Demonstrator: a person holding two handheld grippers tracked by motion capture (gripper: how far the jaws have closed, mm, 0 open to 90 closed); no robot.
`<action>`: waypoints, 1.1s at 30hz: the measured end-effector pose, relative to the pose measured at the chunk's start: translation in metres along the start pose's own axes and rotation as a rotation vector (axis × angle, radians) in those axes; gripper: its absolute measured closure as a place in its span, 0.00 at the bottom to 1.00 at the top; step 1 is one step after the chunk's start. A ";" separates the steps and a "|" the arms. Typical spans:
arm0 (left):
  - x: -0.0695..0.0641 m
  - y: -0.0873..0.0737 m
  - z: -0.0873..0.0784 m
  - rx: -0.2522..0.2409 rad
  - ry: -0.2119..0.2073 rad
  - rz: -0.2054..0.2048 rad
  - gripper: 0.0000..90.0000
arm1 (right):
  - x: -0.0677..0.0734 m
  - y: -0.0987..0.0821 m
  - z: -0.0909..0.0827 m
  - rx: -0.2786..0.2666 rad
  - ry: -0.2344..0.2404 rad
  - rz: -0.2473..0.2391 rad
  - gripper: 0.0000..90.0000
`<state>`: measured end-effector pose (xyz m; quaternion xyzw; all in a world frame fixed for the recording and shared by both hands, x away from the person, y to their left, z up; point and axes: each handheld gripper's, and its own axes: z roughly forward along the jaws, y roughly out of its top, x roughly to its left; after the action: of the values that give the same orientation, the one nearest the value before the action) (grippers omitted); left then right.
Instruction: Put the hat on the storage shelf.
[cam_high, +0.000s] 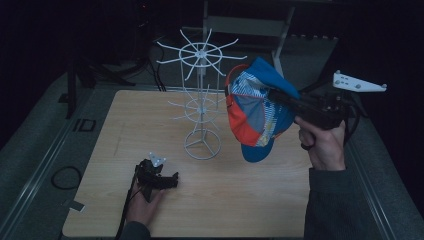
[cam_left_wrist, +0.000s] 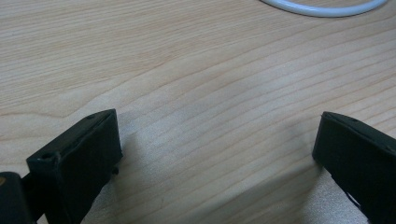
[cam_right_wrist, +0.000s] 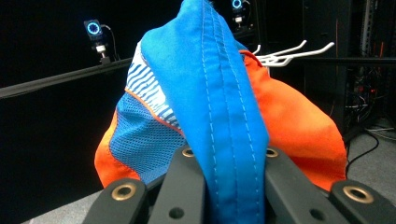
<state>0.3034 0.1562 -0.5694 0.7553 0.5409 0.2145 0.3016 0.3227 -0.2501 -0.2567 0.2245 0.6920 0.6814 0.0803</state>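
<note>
Pale wooden table (cam_high: 235, 200), white wire rack (cam_high: 201, 100), right gripper (cam_high: 280, 97) pinching blue-orange cap (cam_high: 257, 107), left gripper (cam_high: 172, 181) jaws spread, no legible writing

The left gripper (cam_high: 172, 180) is small and black, with a little grey three-cornered plate on top; a thin black cable trails from it; its two jaws are thick, black blocks with flat ends and tiny holes near the tips. The right gripper (cam_high: 272, 95) is black too, and long; its white-grey plate has three corners and small dark holes; its jaws show round brass-coloured rings and dark screw holes. The right arm wears a dark grey sleeve; the left one a dark cuff.
</note>
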 end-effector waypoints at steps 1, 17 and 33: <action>0.000 0.000 0.000 0.001 0.000 0.001 0.02 | 0.000 0.000 0.001 0.001 0.004 0.001 0.97; 0.000 0.000 0.000 0.003 0.000 0.003 0.02 | -0.006 -0.009 0.042 0.091 -0.031 0.007 0.96; 0.000 0.000 0.000 0.004 -0.002 0.001 0.02 | -0.009 -0.031 0.061 0.246 -0.225 -0.048 0.42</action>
<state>0.3033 0.1564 -0.5692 0.7565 0.5405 0.2127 0.3006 0.3504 -0.1974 -0.2922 0.2907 0.7619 0.5602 0.1454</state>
